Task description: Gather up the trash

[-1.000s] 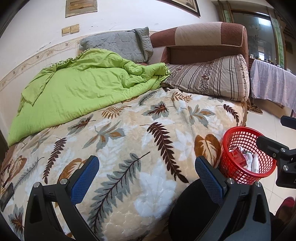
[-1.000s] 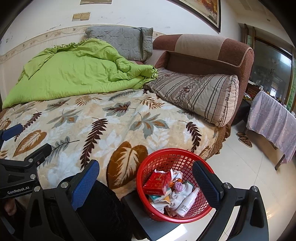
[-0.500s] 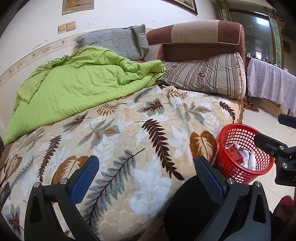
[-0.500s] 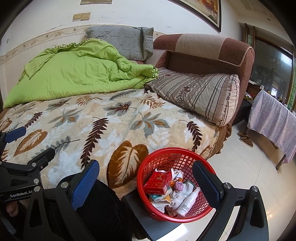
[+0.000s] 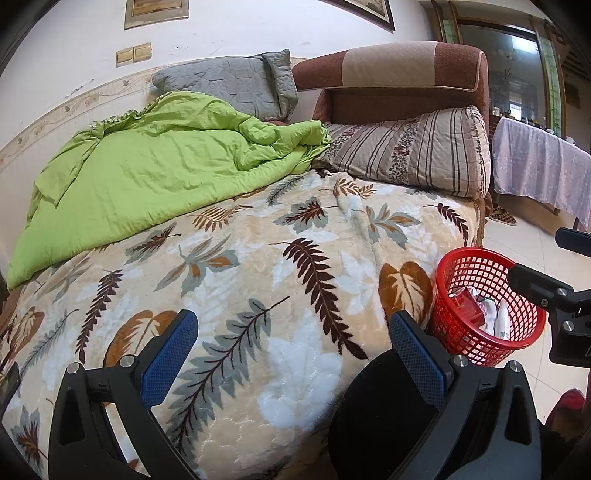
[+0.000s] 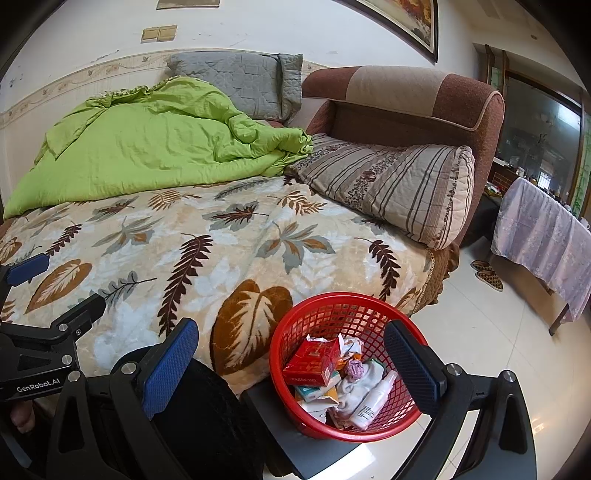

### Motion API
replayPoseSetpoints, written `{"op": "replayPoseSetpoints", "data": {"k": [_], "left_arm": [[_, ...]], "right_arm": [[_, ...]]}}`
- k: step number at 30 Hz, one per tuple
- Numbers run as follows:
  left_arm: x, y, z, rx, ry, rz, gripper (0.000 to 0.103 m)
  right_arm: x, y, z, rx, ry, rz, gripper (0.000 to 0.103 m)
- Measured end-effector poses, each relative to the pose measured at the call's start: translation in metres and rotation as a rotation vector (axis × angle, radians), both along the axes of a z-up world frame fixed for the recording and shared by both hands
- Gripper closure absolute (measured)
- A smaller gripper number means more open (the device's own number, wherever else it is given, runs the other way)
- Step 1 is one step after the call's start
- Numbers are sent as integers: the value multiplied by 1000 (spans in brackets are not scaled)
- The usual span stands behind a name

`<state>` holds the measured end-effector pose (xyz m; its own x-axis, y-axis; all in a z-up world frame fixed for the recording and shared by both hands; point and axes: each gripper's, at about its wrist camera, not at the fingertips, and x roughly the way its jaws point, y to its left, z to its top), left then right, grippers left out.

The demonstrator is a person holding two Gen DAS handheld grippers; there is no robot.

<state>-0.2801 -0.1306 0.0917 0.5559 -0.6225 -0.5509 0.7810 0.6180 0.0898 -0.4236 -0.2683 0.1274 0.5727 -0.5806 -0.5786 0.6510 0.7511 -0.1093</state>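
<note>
Leaf-print blanket (image 5: 258,288) covers bed; red basket (image 6: 295,369) beside it; both claws spread, empty.

We see even, soft daylight in both views, brightest at the large glazed window (image 5: 517,74) on the right. The glossy pale tiled floor (image 6: 480,332) carries a white sheen. Shadows are faint. Focus is sharp; fisheye bending curves the white wall (image 5: 258,29), and corners fall black.
</note>
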Motion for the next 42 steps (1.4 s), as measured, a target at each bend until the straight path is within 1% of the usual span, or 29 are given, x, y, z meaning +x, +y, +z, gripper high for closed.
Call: {"op": "replayPoseSetpoints", "data": {"k": [31, 35, 37, 40, 42], "left_arm": [[0, 0, 0, 0, 1, 6, 0], [3, 2, 0, -2, 17, 14, 0], [8, 5, 0, 0, 28, 31, 0], [29, 20, 0, -9, 59, 91, 0], [53, 37, -1, -19, 83, 178, 0]], "right_arm": [[-4, -2, 1, 7, -1, -24, 1], [-4, -2, 1, 2, -4, -27, 1], [-2, -3, 1, -3, -7, -28, 1], [8, -6, 6, -14, -16, -16, 1], [26, -10, 12, -17, -19, -3, 1]]}}
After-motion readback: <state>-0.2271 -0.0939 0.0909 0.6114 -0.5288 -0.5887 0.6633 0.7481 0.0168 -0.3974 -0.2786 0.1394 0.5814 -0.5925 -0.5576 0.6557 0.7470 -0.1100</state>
